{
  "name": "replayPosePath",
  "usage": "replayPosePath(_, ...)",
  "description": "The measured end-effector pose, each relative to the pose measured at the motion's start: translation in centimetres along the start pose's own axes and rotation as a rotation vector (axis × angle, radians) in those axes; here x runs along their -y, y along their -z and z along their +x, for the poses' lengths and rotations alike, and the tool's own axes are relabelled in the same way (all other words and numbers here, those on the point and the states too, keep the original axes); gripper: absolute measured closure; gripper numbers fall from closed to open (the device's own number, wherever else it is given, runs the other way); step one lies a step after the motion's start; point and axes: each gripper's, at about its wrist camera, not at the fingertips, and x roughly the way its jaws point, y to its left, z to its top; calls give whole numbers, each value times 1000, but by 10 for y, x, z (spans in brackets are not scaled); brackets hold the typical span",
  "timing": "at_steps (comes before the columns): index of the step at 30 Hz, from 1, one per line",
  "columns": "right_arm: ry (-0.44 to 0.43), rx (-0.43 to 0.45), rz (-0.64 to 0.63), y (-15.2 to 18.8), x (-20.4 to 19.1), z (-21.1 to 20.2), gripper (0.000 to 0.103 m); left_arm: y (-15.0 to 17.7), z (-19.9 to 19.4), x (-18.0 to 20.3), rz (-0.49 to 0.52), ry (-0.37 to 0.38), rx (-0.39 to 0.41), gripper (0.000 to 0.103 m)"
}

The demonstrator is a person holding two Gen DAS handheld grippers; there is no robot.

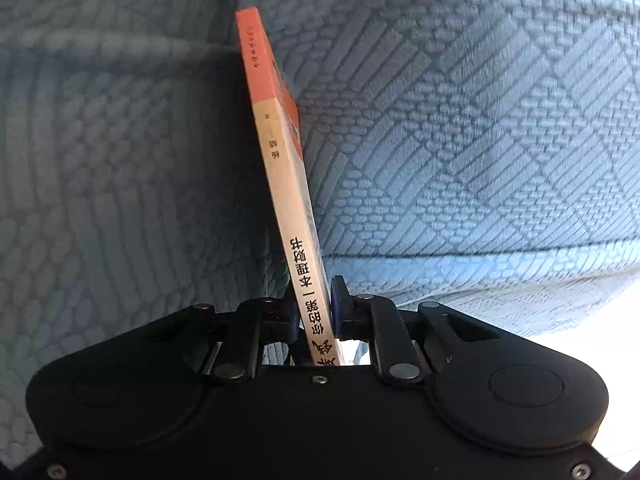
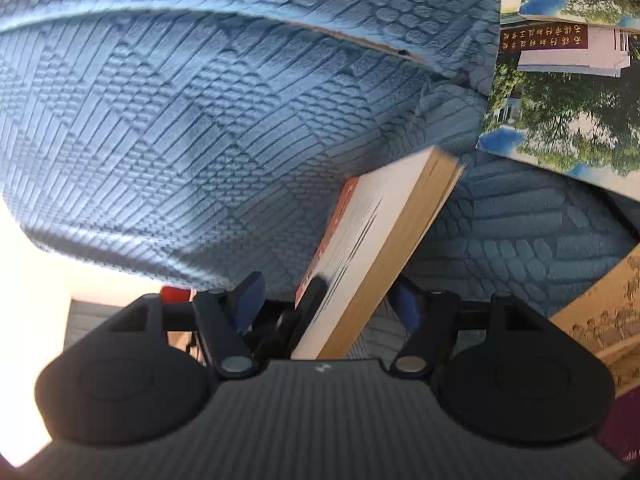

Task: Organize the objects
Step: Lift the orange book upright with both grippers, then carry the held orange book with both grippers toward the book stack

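Note:
In the left wrist view my left gripper [image 1: 314, 308] is shut on a thin book [image 1: 280, 152] with a cream and orange spine, held edge-on above the blue textured sofa [image 1: 460, 140]. In the right wrist view the same book [image 2: 376, 248] shows its white cover and tan page edge, tilted, standing between the spread fingers of my right gripper [image 2: 326, 300]. The right jaws stand wide open around the book without clamping it. A black finger of the other gripper [image 2: 310, 300] lies on the cover.
A book with a photo cover of trees and a building [image 2: 560, 80] lies on the sofa [image 2: 200, 120] at the upper right. A tan illustrated book or box [image 2: 608, 312] sits at the right edge. A sofa cushion seam runs across both views.

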Motion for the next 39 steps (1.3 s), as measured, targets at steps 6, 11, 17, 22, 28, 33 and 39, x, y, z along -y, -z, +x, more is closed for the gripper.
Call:
replayPosePath(6,-19,-39,19,-13,10,5,32,-13,-28,-10,-15,-2,47,90)
replayPosePath(11,-28,-98,-21,-22,7,23,32,-26,-47,-16,-24,-9,94,90)
replayPosePath(17,-57,-218,-56,-32,8,51,33,-34,-61,-19,-8,-27,118,90)
replayPosePath(22,50,-291,-155,-32,3,77,46,-34,-63,-18,31,-70,134,91)
replayPosePath(28,122,-293,-255,-34,-5,80,72,-30,-65,-17,62,-108,130,91)
replayPosePath(33,131,-279,-352,-24,-15,67,74,-23,-68,-16,80,-108,127,90)
replayPosePath(39,138,-251,-422,-13,-28,43,76,-7,-77,-12,113,-99,108,88)
